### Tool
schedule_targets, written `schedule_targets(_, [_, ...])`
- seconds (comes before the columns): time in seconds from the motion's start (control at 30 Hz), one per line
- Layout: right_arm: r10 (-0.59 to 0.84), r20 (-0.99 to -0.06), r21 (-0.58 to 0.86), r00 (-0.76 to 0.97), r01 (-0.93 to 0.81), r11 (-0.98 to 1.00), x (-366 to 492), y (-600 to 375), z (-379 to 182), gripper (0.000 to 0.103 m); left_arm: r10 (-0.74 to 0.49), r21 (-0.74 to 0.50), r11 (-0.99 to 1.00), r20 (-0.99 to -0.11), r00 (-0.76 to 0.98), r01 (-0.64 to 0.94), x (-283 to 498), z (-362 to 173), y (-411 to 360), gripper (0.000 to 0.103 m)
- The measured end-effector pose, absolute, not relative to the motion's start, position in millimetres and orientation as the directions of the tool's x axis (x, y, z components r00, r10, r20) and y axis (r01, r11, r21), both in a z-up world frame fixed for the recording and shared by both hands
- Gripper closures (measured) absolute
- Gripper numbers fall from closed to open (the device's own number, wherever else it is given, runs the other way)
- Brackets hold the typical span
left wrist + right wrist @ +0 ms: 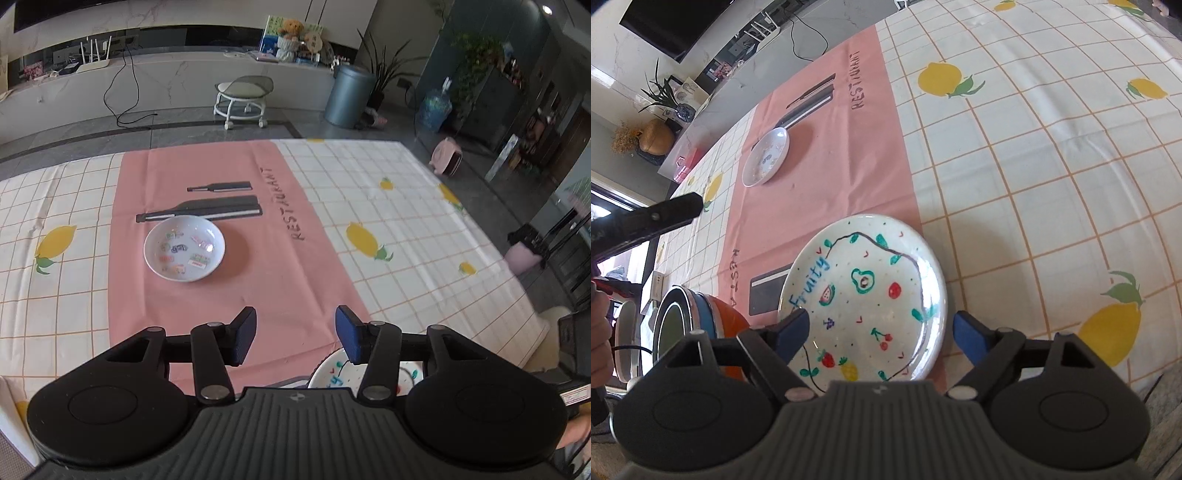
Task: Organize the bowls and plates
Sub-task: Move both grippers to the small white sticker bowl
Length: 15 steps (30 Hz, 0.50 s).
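Spread wide, the right gripper (879,332) straddles the fruit plate (864,302) untouched, the left gripper (295,334) spread empty nearby; closing off-centre could tip its rim.

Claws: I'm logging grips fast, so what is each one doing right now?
Left claw: open, nothing between its pads.
Right claw: open, pads either side of the fruit plate, not pressing it.

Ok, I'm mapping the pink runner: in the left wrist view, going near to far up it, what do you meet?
Left gripper → small sticker bowl → large printed knife shape → small printed knife shape → wheeled stool on the floor beyond.
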State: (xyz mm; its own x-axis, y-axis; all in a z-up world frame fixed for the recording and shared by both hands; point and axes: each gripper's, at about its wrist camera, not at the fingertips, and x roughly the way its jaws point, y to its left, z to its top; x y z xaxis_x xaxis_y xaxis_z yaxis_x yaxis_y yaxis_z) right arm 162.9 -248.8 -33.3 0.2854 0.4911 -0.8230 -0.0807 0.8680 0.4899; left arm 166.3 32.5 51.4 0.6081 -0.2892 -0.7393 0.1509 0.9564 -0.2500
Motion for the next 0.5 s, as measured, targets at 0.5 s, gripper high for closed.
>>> schedule_targets(0.5, [0.193, -0.806, 0.113, 0.560, -0.173, 0.978, 202.9, -200.2, 33.6, 0.017, -0.175, -0.249, 0.968, -0.732, 0.658, -0.019, 180.1, 25.5, 116.0, 0.041])
